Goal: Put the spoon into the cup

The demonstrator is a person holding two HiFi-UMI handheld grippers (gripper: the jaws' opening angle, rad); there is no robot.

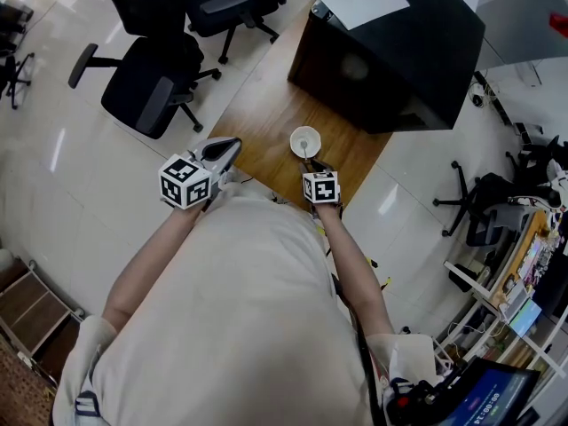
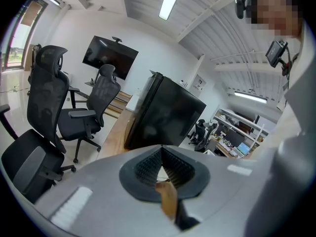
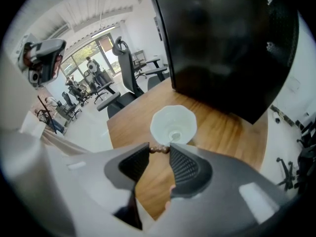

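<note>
Spoon (image 3: 159, 149) bowl in cup (image 3: 162, 121) | right tool (image 3: 159, 152) spread, handle between | left tool (image 2: 161, 150) pressed together

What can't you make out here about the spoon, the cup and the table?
Right gripper view: the spoon handle's ends sit behind the right gripper jaw tips.
Head view: the spoon inside the cup is too small to detail.
Head view: the table far end lies under the black cabinet.
Left gripper view: the cup is hidden below the left gripper body.

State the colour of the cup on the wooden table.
White. The cup shows best in the right gripper view.
</note>
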